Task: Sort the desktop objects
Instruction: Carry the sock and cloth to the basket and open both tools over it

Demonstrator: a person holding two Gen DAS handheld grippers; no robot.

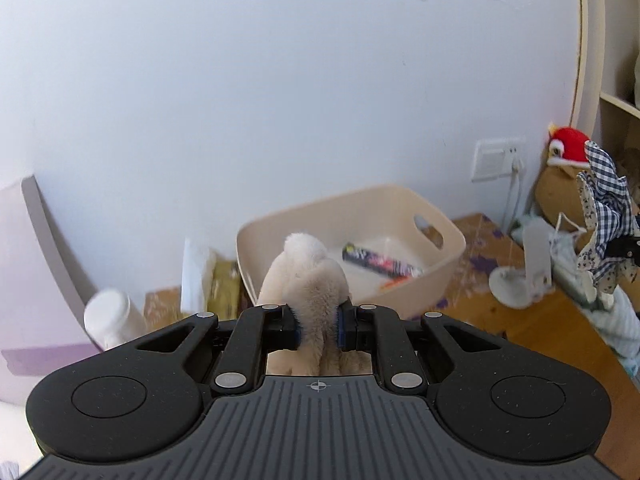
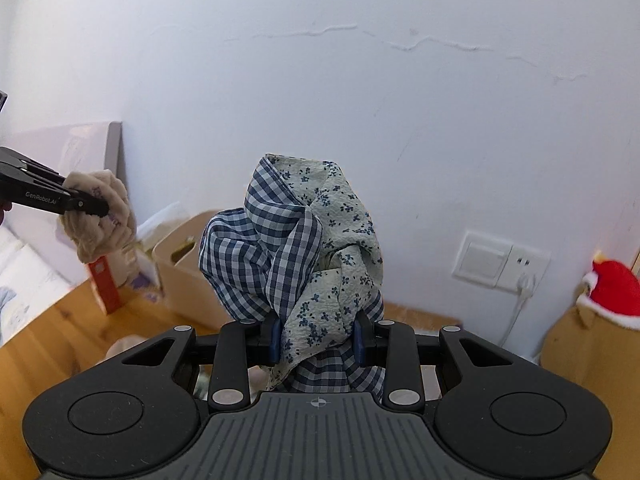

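1. A white wall (image 1: 280, 100), its plaster cracked along a wavy line, fills the background.
2. A wall switch and socket plate (image 2: 502, 262) has a white plug (image 2: 525, 283) in it.
3. A pale wooden shelf unit (image 1: 592, 60) stands at the right edge.
4. A wooden desktop (image 1: 540, 320) lies below.

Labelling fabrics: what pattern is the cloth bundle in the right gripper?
Bunched fabric bundle: navy-white gingham plus pale blue-floral print; clearest in right wrist view.

My right gripper (image 2: 318, 340) clamps a blue checked and floral scrunchie (image 2: 298, 248) at frame centre; at left, my left gripper (image 2: 94, 208) pinches a beige plush scrunchie (image 2: 104, 216).
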